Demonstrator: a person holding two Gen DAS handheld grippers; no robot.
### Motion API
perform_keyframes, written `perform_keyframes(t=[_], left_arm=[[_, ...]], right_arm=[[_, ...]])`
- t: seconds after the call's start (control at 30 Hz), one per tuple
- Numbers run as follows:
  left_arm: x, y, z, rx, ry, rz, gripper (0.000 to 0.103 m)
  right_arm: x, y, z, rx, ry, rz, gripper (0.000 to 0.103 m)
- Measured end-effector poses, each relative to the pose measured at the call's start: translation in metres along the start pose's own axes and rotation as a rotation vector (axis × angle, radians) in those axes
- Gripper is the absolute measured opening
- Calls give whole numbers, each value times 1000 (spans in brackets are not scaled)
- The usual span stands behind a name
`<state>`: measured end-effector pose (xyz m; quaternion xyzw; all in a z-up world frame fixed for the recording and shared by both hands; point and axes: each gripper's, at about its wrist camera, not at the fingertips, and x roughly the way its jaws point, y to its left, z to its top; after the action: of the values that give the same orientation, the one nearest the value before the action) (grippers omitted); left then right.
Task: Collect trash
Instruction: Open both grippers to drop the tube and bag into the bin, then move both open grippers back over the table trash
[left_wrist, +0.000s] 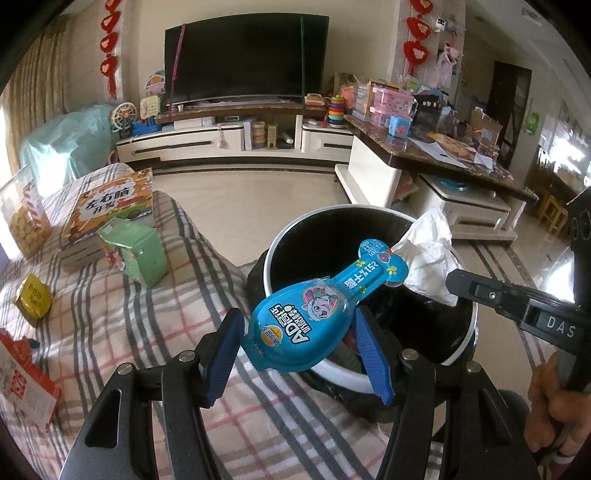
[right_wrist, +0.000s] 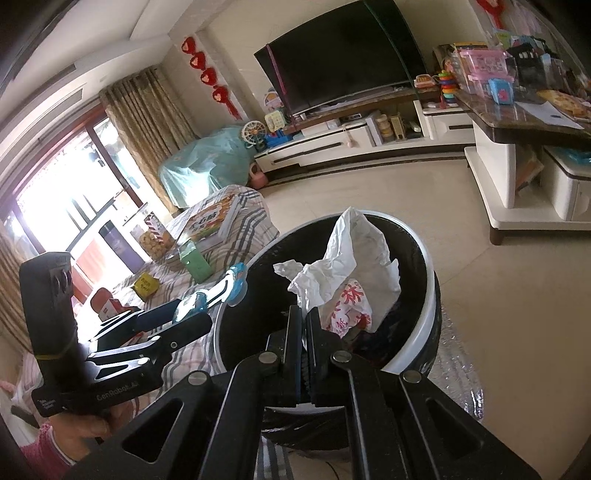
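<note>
The left gripper (left_wrist: 299, 350), jaws half open, clamps the blue snack pack (left_wrist: 317, 306), its long axis reaching over the trash bin (left_wrist: 273, 251), while the right gripper (right_wrist: 304, 350), jaws shut, pinches crumpled white wrapper (right_wrist: 354, 254) above it.

Left of your tongs: puzzle book (left_wrist: 107, 210), green carton (left_wrist: 138, 251). Ahead, beyond them: television (left_wrist: 245, 61), cluttered table (left_wrist: 443, 147).

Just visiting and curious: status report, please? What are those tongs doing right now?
Left tongs gripping blue snack wrapper over bin. Right tongs shut on crumpled white bag, also above bin. Nothing in the way.
</note>
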<state>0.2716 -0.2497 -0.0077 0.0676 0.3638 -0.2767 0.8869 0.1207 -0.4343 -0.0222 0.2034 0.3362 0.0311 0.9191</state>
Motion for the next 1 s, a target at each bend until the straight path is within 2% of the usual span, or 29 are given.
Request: perform_keyframes(t=[0.73, 0.77, 0.83, 0.9, 0.93, 0.97, 1.0], left_arm=[[17, -9, 11, -7, 14, 0, 61], [17, -9, 12, -14, 13, 3, 61], [17, -8, 13, -26, 17, -8, 62], [16, -6, 13, -33, 17, -7, 69], [14, -6, 12, -36, 12, -4, 71], [13, -5, 11, -37, 8, -5, 71], [11, -4, 9, -39, 6, -5, 71]], right_arm=[[10, -10, 8, 2, 22, -17, 3], [11, -10, 8, 5, 24, -19, 7], [11, -9, 9, 10, 20, -32, 8], [9, -9, 9, 14, 16, -37, 9], [8, -9, 10, 16, 12, -40, 14], [7, -9, 10, 19, 7, -38, 27], [5, -8, 10, 20, -1, -34, 34]])
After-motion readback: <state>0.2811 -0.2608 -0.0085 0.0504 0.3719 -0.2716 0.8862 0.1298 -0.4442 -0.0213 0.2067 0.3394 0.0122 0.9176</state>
